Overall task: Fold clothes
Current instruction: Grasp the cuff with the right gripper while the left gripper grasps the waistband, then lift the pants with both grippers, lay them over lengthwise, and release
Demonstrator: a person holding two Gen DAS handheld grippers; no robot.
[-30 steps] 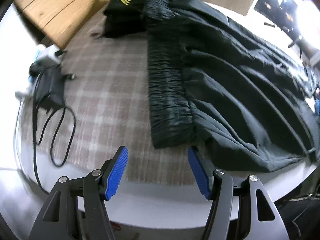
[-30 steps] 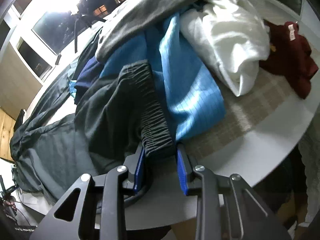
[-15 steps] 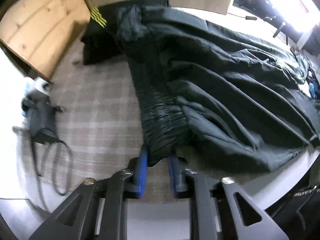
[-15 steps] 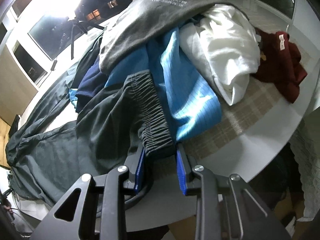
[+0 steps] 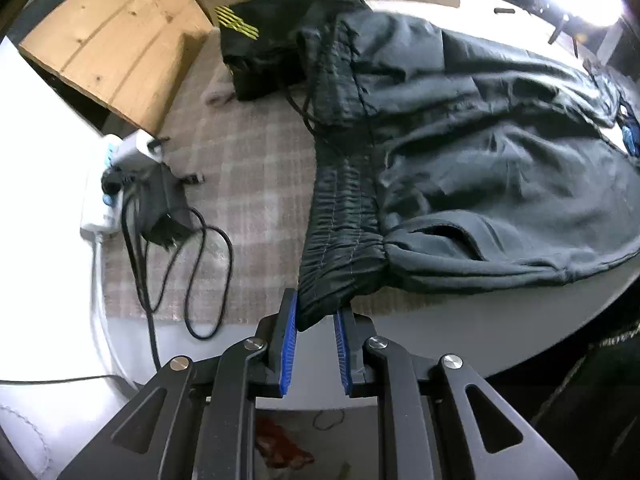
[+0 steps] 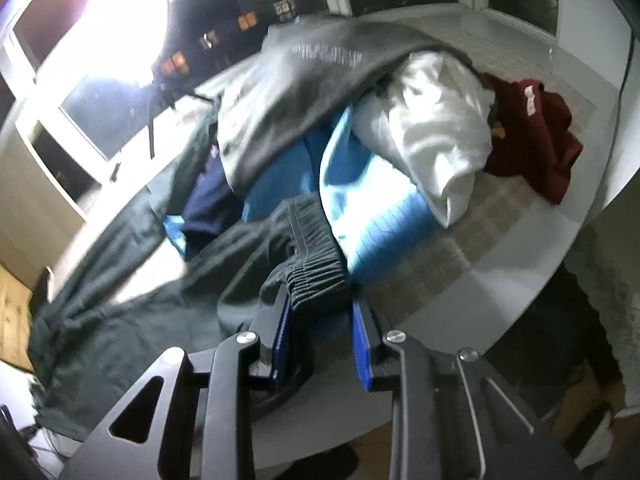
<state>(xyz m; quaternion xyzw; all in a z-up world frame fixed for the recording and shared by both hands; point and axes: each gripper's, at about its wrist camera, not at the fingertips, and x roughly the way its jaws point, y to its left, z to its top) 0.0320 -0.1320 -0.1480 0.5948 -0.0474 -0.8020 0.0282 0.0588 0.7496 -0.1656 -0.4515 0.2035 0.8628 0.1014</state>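
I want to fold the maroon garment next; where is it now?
In the right wrist view, the maroon garment lies at the far right of the table, beside the white garment, apart from the pile's blue cloth.

Black gripper (image 5: 316, 312) (blue, seemingly ribbed pads (image 5: 289, 344)).

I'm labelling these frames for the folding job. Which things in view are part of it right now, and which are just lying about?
In the job:
- dark trousers, gathered waistband in both grippers
- left gripper, shut on the waistband
- right gripper, shut on it too

Lying about:
- folded black garment
- power strip and cables
- wooden board
- grey, blue, white and maroon clothes pile
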